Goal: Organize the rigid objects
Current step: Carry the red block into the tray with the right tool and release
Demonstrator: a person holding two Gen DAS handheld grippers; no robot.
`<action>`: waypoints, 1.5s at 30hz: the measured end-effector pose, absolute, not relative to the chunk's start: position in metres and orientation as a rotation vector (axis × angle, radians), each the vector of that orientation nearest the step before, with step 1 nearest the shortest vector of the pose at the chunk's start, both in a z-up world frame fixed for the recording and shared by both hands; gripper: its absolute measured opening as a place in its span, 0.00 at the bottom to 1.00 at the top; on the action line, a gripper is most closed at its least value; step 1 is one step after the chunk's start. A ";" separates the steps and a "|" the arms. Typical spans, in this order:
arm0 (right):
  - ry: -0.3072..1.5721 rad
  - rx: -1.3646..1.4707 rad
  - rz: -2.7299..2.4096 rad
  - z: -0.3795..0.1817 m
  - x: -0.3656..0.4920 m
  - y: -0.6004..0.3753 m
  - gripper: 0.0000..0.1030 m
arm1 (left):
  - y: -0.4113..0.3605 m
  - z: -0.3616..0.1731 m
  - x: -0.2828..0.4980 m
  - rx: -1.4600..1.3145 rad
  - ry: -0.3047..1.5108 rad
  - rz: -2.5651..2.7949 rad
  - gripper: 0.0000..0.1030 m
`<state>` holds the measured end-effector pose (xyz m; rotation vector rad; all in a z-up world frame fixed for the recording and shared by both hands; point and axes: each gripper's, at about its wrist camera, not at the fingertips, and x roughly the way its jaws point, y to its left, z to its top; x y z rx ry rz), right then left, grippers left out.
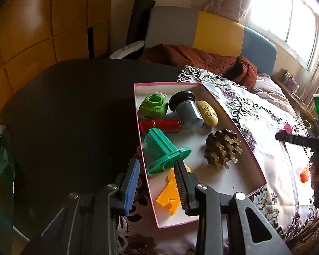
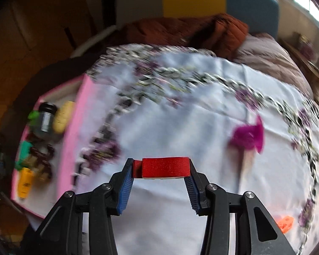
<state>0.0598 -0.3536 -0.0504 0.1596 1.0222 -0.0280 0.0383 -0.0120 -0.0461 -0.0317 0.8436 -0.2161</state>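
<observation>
Right tongs (image 2: 159, 177) clench a red, glitter-textured rectangular block (image 2: 164, 167) above the floral cloth (image 2: 180, 116), right of the pink-walled box (image 2: 73, 136). Left tongs (image 1: 157, 182) grip the box's near-left cardboard wall (image 1: 146, 178), ribbed blue pads astride it. Inside lie a green flanged plastic spool (image 1: 164, 153) and a knobbly brown peg massager (image 1: 222, 148).

Box (image 1: 240, 140) on tablecloth (image 1: 272, 148), spool (image 1: 165, 150), brush (image 1: 222, 147) inside

The right wrist view smears the tablecloth (image 2: 180, 110), the pink box (image 2: 72, 140) and a purple thing (image 2: 247, 136); the orange piece (image 1: 304, 175) in the left wrist view is too small to tell.
</observation>
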 end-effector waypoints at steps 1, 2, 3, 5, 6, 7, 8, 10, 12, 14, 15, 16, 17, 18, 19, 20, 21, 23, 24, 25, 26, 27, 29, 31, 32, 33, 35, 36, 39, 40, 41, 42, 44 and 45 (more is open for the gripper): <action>1.011 0.152 -0.006 -0.045 0.062 -0.345 0.45 | -0.011 -0.046 0.038 -0.034 0.845 -0.217 0.33; 1.001 0.145 0.015 -0.040 0.065 -0.336 0.45 | -0.011 -0.046 0.038 -0.035 0.845 -0.218 0.33; 0.993 0.141 0.038 -0.036 0.068 -0.326 0.45 | -0.010 -0.046 0.038 -0.037 0.844 -0.217 0.33; 0.977 0.136 0.086 -0.027 0.074 -0.307 0.45 | -0.009 -0.045 0.038 -0.043 0.839 -0.213 0.33; 0.968 0.128 0.110 -0.024 0.077 -0.295 0.45 | -0.007 -0.044 0.038 -0.046 0.833 -0.206 0.33; 0.959 0.122 0.137 -0.020 0.080 -0.284 0.45 | -0.005 -0.044 0.038 -0.050 0.829 -0.201 0.33; 0.953 0.118 0.163 -0.017 0.084 -0.273 0.45 | -0.003 -0.043 0.038 -0.053 0.827 -0.197 0.33; 0.944 0.104 0.212 -0.013 0.089 -0.250 0.45 | 0.001 -0.043 0.039 -0.060 0.828 -0.187 0.33; 0.939 0.096 0.254 -0.011 0.095 -0.230 0.45 | 0.005 -0.044 0.040 -0.066 0.830 -0.177 0.33; 0.938 0.095 0.295 -0.011 0.101 -0.209 0.45 | 0.010 -0.046 0.040 -0.075 0.833 -0.167 0.33; 0.941 0.092 0.309 -0.012 0.103 -0.201 0.45 | 0.011 -0.047 0.041 -0.077 0.835 -0.164 0.33; 0.945 0.084 0.323 -0.013 0.105 -0.191 0.45 | 0.013 -0.048 0.041 -0.079 0.838 -0.160 0.33; 0.951 0.075 0.333 -0.016 0.109 -0.182 0.45 | 0.015 -0.049 0.041 -0.082 0.841 -0.157 0.33; 0.960 0.071 0.342 -0.020 0.111 -0.176 0.45 | 0.017 -0.050 0.042 -0.086 0.843 -0.154 0.33; 0.974 0.067 0.355 -0.025 0.115 -0.168 0.45 | 0.018 -0.051 0.042 -0.090 0.847 -0.153 0.33; 0.990 0.057 0.364 -0.031 0.117 -0.161 0.45 | 0.019 -0.051 0.042 -0.092 0.848 -0.153 0.33; 1.001 0.043 0.367 -0.036 0.119 -0.154 0.45 | 0.020 -0.052 0.042 -0.092 0.848 -0.151 0.33; 1.024 0.013 0.360 -0.049 0.122 -0.143 0.45 | 0.021 -0.053 0.042 -0.098 0.851 -0.149 0.33; 1.037 0.007 0.358 -0.056 0.124 -0.140 0.45 | 0.022 -0.054 0.043 -0.099 0.854 -0.150 0.33; 1.036 -0.006 0.348 -0.061 0.125 -0.136 0.45 | 0.023 -0.055 0.042 -0.099 0.856 -0.150 0.33; 1.028 -0.021 0.336 -0.063 0.126 -0.134 0.46 | 0.023 -0.056 0.042 -0.099 0.858 -0.150 0.33; 1.026 -0.019 0.328 -0.064 0.126 -0.134 0.47 | 0.024 -0.056 0.042 -0.100 0.861 -0.150 0.33; 1.032 0.000 0.331 -0.067 0.128 -0.133 0.49 | 0.024 -0.058 0.042 -0.102 0.867 -0.150 0.33; 1.029 -0.012 0.317 -0.068 0.127 -0.133 0.52 | 0.024 -0.059 0.042 -0.105 0.867 -0.150 0.33; 1.029 -0.012 0.315 -0.068 0.127 -0.134 0.54 | 0.024 -0.059 0.041 -0.106 0.866 -0.151 0.33; 1.033 -0.008 0.315 -0.068 0.126 -0.135 0.54 | 0.023 -0.059 0.040 -0.104 0.865 -0.152 0.33; 1.037 -0.011 0.310 -0.070 0.124 -0.137 0.54 | 0.022 -0.060 0.039 -0.101 0.866 -0.152 0.33; 1.039 -0.010 0.305 -0.071 0.124 -0.138 0.54 | 0.021 -0.060 0.039 -0.099 0.868 -0.155 0.33; 1.047 -0.005 0.298 -0.073 0.124 -0.140 0.54 | 0.020 -0.059 0.037 -0.094 0.866 -0.155 0.33; 1.049 -0.005 0.294 -0.074 0.123 -0.140 0.54 | 0.020 -0.059 0.037 -0.092 0.865 -0.154 0.33; 1.048 -0.003 0.294 -0.074 0.122 -0.141 0.54 | 0.019 -0.059 0.037 -0.091 0.864 -0.152 0.33; 1.046 -0.001 0.295 -0.073 0.120 -0.142 0.54 | 0.019 -0.058 0.037 -0.090 0.863 -0.151 0.33; 1.038 0.006 0.295 -0.070 0.118 -0.143 0.54 | 0.019 -0.058 0.037 -0.087 0.862 -0.147 0.33; 1.032 0.008 0.296 -0.069 0.117 -0.143 0.56 | 0.019 -0.057 0.037 -0.084 0.861 -0.144 0.33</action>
